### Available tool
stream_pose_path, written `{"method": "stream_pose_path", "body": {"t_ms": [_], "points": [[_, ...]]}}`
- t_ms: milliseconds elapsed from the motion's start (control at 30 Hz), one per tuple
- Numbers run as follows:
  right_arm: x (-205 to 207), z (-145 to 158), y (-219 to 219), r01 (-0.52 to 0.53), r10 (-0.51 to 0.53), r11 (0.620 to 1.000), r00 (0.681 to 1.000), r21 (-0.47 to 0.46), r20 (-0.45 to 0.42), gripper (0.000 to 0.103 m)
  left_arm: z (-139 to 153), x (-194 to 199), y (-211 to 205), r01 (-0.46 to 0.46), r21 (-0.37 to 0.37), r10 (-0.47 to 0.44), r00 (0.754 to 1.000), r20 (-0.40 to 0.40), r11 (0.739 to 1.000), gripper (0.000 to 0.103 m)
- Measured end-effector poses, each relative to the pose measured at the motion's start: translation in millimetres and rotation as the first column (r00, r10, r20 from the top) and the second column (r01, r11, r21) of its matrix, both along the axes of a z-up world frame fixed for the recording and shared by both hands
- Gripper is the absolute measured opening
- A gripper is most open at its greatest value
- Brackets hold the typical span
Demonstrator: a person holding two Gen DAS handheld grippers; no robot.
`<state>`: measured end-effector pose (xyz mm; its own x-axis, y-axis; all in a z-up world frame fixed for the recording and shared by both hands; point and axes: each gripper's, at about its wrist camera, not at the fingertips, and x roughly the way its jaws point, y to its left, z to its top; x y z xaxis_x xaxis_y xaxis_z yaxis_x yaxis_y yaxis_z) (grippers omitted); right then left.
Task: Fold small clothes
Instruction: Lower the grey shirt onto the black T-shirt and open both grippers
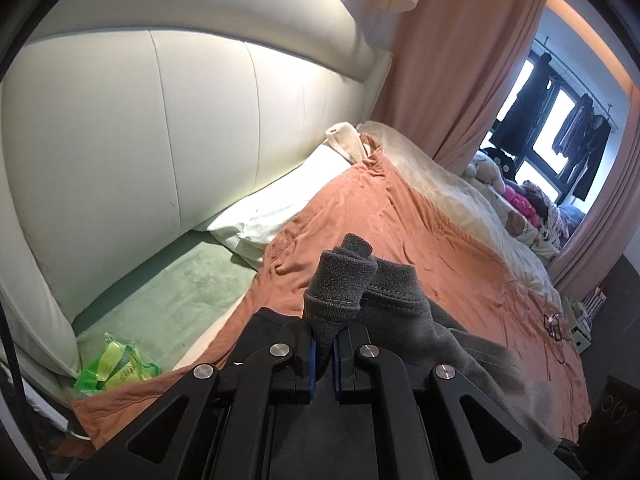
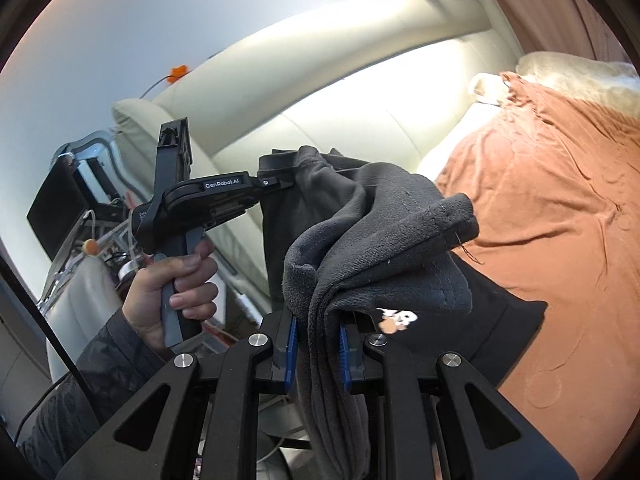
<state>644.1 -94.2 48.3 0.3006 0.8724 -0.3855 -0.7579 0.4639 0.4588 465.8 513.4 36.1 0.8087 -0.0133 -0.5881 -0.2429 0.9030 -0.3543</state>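
Observation:
A dark grey garment (image 1: 404, 304) with a ribbed hem is held up over the bed by both grippers. My left gripper (image 1: 323, 356) is shut on a bunched edge of it. My right gripper (image 2: 318, 356) is shut on another thick fold of the same garment (image 2: 372, 240), which hangs down between the blue pads (image 2: 291, 354). In the right wrist view the left gripper (image 2: 276, 182) shows from the side, clamped on the garment's far edge. A black garment with a small print (image 2: 492, 320) lies on the bed beneath.
An orange cover (image 1: 400, 220) spreads over the bed, with a white pillow (image 1: 276, 204) and cream headboard (image 1: 180, 120) behind. A green plastic bag (image 1: 112, 372) lies at the left. Plush toys (image 1: 496, 176) sit at the far end. A monitor (image 2: 56, 212) stands at the left.

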Motion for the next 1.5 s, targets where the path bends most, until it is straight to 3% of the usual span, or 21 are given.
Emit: {"method": "stream_pose_path", "body": {"t_ms": [333, 400, 500, 567, 633, 733, 967, 1033, 1067, 1167, 1500], "points": [[93.9, -51.7, -67.9, 0.065, -0.067, 0.998, 0.993, -0.022, -0.101, 0.013, -82.2, 74.5, -8.4, 0.004, 0.040, 0.001, 0.991, -0.132, 0.999, 0.006], [112.7, -64.3, -78.2, 0.086, -0.090, 0.995, 0.993, -0.055, -0.081, 0.016, -104.4, 87.2, -9.3, -0.023, 0.058, 0.033, 0.984, -0.175, 0.998, 0.007], [148.6, -100.4, -91.2, 0.146, -0.169, 0.975, 0.977, -0.169, -0.131, 0.024, -132.4, 92.3, -4.6, -0.071, 0.068, 0.085, 0.965, -0.248, 0.995, 0.027], [166.6, -120.2, -105.5, 0.182, -0.226, 0.958, 0.955, -0.222, -0.193, 0.028, -138.5, 84.4, -2.9, -0.085, 0.075, 0.101, 0.961, -0.259, 0.994, 0.027], [174.9, -131.8, -127.0, 0.203, -0.252, 0.950, 0.947, -0.238, -0.199, 0.028, -138.5, 70.0, 0.0, -0.087, 0.064, 0.101, 0.960, -0.263, 0.994, 0.027], [168.2, -127.0, -146.3, 0.229, -0.272, 0.937, 0.952, -0.264, -0.141, 0.033, -134.0, 51.6, -2.0, -0.080, 0.048, 0.090, 0.960, -0.266, 0.996, 0.027], [142.0, -81.7, -137.7, 0.237, -0.258, 0.942, 0.964, -0.237, -0.059, 0.038, -139.4, 2.7, -23.9, -0.058, 0.047, 0.070, 0.950, -0.304, 0.997, 0.027], [126.7, -73.5, -125.4, 0.186, -0.203, 0.958, 0.977, -0.219, -0.058, 0.039, -142.9, -14.2, -35.7, -0.044, 0.048, 0.057, 0.948, -0.314, 0.998, 0.027], [108.8, -76.6, -89.5, 0.144, -0.160, 0.967, 0.985, -0.210, -0.062, 0.039, -146.1, -19.8, -41.4, -0.040, 0.052, 0.054, 0.946, -0.320, 0.998, 0.027], [90.4, -79.6, -75.7, 0.044, -0.061, 0.976, 0.996, -0.214, -0.069, 0.039, -153.2, -39.2, -57.6, -0.034, 0.061, 0.052, 0.941, -0.333, 0.998, 0.027], [39.0, -109.1, -42.0, -0.157, 0.158, 0.930, 0.987, -0.332, -0.024, 0.039, -177.3, -96.9, -95.7, -0.059, 0.016, 0.061, 0.932, -0.356, 0.998, 0.027]]}}
